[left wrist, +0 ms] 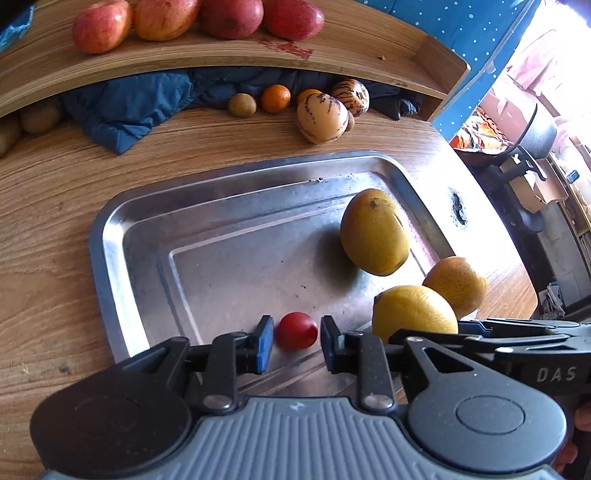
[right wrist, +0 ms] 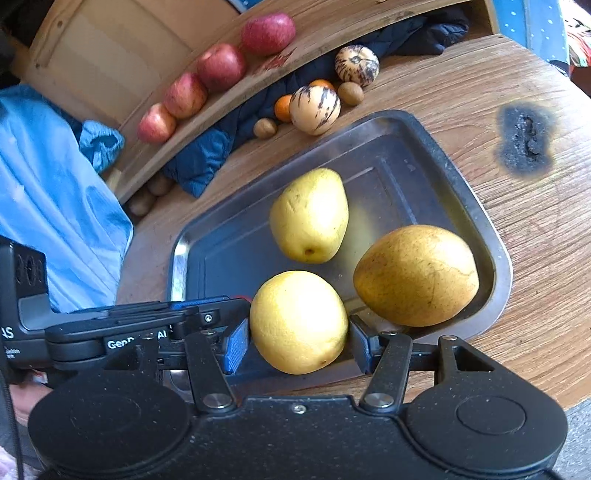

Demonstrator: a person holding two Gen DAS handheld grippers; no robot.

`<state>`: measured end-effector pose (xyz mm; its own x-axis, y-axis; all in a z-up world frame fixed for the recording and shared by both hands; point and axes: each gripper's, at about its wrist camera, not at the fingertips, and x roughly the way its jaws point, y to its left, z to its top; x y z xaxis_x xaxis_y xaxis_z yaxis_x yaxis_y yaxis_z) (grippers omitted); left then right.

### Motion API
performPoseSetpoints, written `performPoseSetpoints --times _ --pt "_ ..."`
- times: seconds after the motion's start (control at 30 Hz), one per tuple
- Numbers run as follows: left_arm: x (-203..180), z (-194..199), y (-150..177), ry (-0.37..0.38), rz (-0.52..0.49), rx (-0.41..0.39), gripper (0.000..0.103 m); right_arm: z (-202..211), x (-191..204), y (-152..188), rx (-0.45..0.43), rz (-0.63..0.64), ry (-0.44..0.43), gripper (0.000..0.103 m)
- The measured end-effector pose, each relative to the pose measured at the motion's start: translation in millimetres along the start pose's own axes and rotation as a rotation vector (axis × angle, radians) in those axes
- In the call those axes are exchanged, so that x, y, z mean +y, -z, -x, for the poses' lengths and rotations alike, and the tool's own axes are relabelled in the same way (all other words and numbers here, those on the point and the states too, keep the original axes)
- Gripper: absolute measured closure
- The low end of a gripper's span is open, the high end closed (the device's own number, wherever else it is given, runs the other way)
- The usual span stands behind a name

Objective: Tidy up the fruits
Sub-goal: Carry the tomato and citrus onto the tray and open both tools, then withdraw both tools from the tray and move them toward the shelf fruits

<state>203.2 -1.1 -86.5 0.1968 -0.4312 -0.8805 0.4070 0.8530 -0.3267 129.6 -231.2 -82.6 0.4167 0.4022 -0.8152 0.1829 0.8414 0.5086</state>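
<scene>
A steel tray (left wrist: 110,258) lies on the wooden table. Low over its near edge, my left gripper (left wrist: 297,341) is open, and a small red tomato (left wrist: 297,330) sits on the tray between its blue pads with slim gaps on both sides. My right gripper (right wrist: 299,343) is shut on a yellow pear (right wrist: 299,321) at the tray's near rim (right wrist: 495,295); the same pear (left wrist: 413,314) shows at the right of the left wrist view. Two more pears lie in the tray, a pale one (right wrist: 310,216) and a browner one (right wrist: 415,275).
Several red apples (left wrist: 103,31) line a curved wooden shelf (left wrist: 221,55) at the back. Below it are two striped melons (left wrist: 321,118), oranges (left wrist: 275,98), kiwis (left wrist: 242,105) and a blue cloth (left wrist: 129,107). A burn mark (right wrist: 526,140) scars the table right of the tray.
</scene>
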Motion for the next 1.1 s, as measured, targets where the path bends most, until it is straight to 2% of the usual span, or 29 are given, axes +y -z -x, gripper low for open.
performPoseSetpoints --times 0.23,0.3,0.33,0.4,0.6,0.73,1.1 --pt "3 14 7 -0.027 0.027 -0.024 0.052 4 4 1 -0.014 0.038 -0.012 0.041" --pt "3 21 10 -0.043 0.034 -0.036 0.038 6 5 3 -0.010 0.043 -0.013 0.038" --pt "3 24 12 -0.051 0.037 -0.043 0.035 7 5 5 -0.010 0.044 -0.014 0.036" --pt "3 32 15 -0.070 0.043 -0.053 0.021 11 7 8 -0.016 0.053 -0.015 0.031" --pt "6 50 30 -0.143 0.079 -0.074 0.004 24 13 18 -0.040 0.083 -0.006 0.013" --pt "6 60 46 -0.177 0.094 -0.063 0.001 30 12 30 -0.041 0.076 -0.019 0.004" --pt "-1 74 78 -0.226 0.112 -0.029 0.001 48 11 58 -0.058 0.072 -0.004 0.001"
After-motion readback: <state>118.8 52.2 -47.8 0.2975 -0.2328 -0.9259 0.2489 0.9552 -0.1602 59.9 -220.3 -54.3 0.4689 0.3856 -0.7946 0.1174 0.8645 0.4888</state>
